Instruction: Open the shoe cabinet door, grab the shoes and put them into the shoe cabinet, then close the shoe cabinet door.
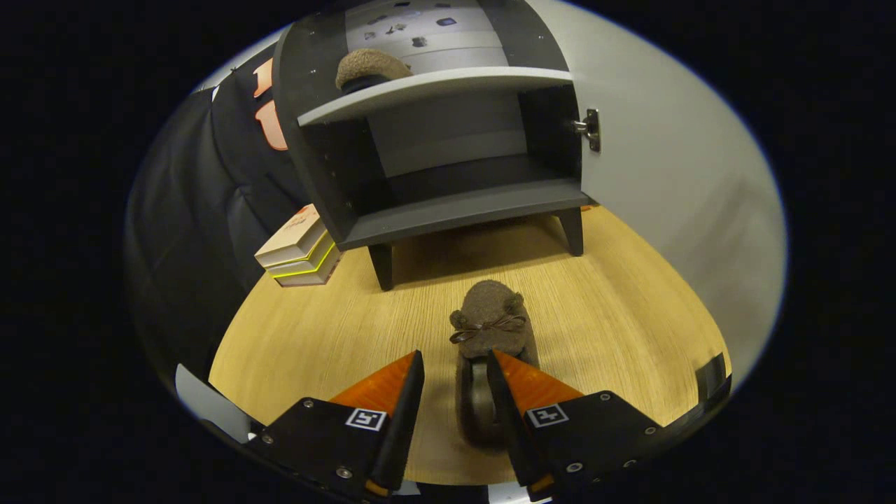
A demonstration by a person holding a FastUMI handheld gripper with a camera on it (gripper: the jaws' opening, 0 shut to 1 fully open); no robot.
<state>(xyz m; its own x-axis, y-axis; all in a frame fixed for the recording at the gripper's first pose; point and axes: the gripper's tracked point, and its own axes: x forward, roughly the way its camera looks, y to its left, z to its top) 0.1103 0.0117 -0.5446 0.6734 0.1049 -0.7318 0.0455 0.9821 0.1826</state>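
Gripper (pixel 455 364) fingers spread, straddling slipper (pixel 490 329) heel | soft, light; pinch heel rim | open cabinet (pixel 448 210) at 12 o'clock

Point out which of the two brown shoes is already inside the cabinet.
The shoe on the upper shelf. The other shoe lies on the wooden floor between the gripper fingers, not clamped.

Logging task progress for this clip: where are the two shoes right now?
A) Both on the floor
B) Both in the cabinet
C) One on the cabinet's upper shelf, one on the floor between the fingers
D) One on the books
C: one shoe sits on the upper shelf, the other shoe lies on the floor with the open gripper straddling its heel.
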